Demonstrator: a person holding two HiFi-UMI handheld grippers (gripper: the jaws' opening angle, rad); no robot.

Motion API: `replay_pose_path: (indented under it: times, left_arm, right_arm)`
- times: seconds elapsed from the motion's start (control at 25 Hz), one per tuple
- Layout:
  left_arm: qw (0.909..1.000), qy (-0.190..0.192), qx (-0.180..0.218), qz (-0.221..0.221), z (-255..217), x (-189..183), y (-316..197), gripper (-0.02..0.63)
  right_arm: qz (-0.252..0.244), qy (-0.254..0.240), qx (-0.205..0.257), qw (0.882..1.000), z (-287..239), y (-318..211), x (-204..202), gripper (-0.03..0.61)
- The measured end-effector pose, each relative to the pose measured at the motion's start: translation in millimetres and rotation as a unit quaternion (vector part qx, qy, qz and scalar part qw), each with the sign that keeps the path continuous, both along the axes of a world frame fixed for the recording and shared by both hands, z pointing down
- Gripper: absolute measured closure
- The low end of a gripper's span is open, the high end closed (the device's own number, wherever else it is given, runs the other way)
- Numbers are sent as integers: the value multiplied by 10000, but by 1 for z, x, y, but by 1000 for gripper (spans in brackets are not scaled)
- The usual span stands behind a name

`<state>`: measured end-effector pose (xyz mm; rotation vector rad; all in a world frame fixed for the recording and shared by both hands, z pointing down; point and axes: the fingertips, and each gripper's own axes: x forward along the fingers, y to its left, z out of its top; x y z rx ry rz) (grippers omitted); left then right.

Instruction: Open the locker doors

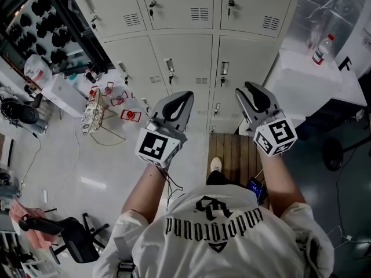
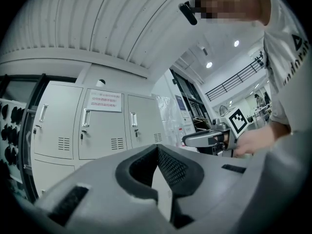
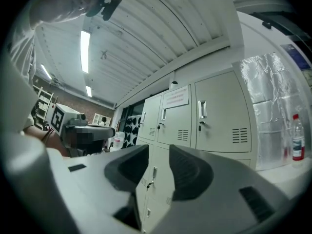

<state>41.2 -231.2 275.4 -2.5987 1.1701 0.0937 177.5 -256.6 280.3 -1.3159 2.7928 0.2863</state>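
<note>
Straight ahead, locker doors (image 1: 185, 57), pale grey, every one shut, stacked in rows from the floor up, each with a slim handle, a lock beneath it and a small vent panel. On one upper door, a printed notice (image 2: 104, 101). Well short of the doors, left claw (image 1: 182, 96), tips pinched together, gripping nothing. Beside it, right claw (image 1: 243, 90), jaws standing apart with a clear gap, empty too, a door handle (image 3: 154, 173) showing far off through that gap. Below, a wooden platform (image 1: 232, 155) against the foot of the lockers, one shoe (image 1: 215, 165) at its edge. To the right, a white surface (image 1: 301, 83) carrying a bottle (image 1: 323, 50). Lower left, a black chair (image 1: 72, 239) on the glossy floor (image 1: 87, 172).
</note>
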Motion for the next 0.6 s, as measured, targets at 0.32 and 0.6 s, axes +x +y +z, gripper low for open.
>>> replay_pose_path:
  times: [0.32, 0.6]
  left_arm:
    - [9994, -187, 269, 115, -29, 14, -58, 607]
    - [9985, -258, 442, 183, -56, 23, -105, 607]
  right_arm:
    - [-6, -14, 213, 9998, -41, -73, 7, 446]
    - [-5, -36, 380, 9993, -78, -137, 7, 456]
